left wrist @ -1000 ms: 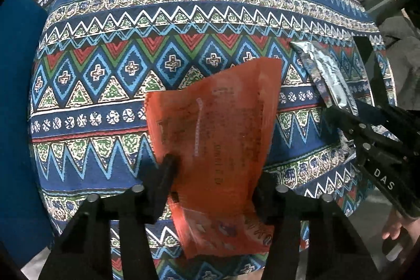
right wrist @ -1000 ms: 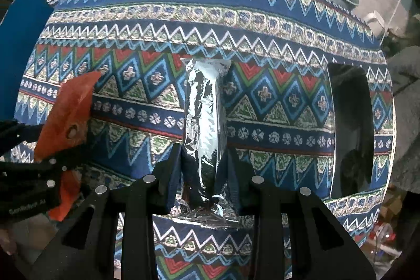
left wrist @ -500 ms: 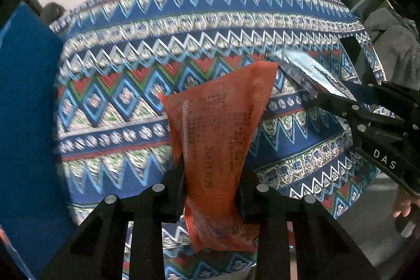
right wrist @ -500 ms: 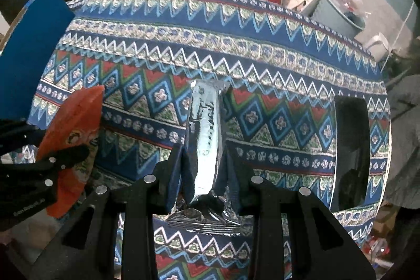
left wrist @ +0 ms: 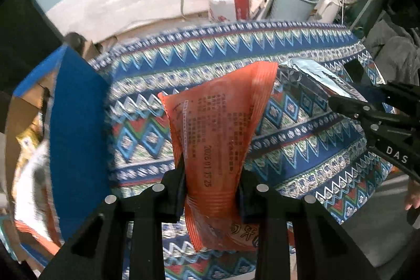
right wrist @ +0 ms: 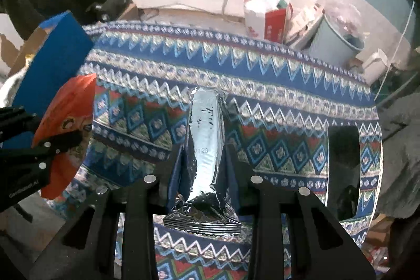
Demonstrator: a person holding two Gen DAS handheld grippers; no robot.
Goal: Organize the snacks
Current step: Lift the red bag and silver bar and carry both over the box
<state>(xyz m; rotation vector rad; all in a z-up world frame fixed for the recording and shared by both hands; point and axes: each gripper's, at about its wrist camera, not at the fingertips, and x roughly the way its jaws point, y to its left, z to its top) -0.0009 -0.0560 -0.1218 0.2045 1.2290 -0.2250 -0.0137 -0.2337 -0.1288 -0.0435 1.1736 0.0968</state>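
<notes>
The left gripper (left wrist: 211,188) squeezes an orange snack bag (left wrist: 220,127) and the right gripper (right wrist: 203,175) squeezes a silver snack bag (right wrist: 206,127), both not yet in the blue box (left wrist: 78,127).

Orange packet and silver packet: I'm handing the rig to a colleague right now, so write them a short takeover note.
Left hand-held gripper: shut on the orange packet, held upright above the patterned tablecloth.
Right hand-held gripper: shut on the silver packet, also upright, off the cloth.
Blue box: at the table's left edge, flap raised; other snack bags seem to lie inside, blurred.
Done: both packets picked up.
Left: set each packet down where it belongs, probably in the blue box, then release. Neither is placed yet.
</notes>
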